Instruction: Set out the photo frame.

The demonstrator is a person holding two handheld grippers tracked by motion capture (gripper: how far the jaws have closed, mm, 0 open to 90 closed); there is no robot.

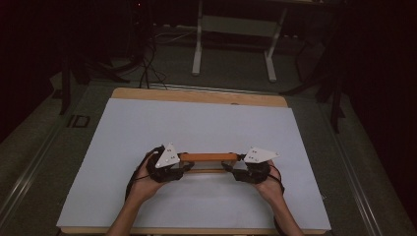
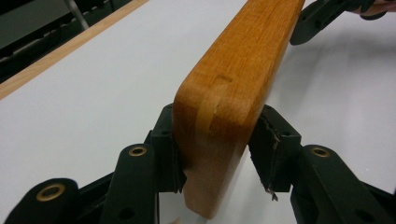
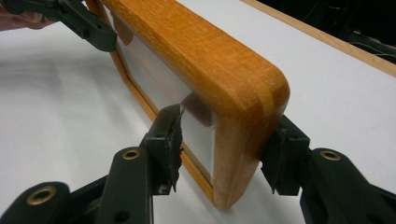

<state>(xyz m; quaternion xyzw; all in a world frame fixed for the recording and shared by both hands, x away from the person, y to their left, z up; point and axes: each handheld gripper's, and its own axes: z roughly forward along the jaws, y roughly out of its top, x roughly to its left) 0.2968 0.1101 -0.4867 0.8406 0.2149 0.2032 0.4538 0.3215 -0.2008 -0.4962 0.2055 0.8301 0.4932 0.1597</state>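
Observation:
An orange wooden frame (image 1: 209,157) with a clear pane (image 3: 154,81) stands on its long edge, held across the near middle of the white table top (image 1: 196,123). My left gripper (image 1: 184,165) is shut on the frame's left end, and its pads pinch the rounded corner (image 2: 224,93) from both sides. My right gripper (image 1: 231,165) is shut on the right end: one pad presses the pane side, the other the back of the wood (image 3: 233,79). Each gripper view shows the other gripper at the frame's far end: the right gripper (image 2: 322,18) and the left gripper (image 3: 79,21).
The white sheet covers a wooden table whose bare edge (image 1: 196,95) shows along the far side. Beyond it on the dark floor are a white desk's legs (image 1: 197,49) and loose cables (image 1: 147,69). The person's forearms come in from the bottom centre.

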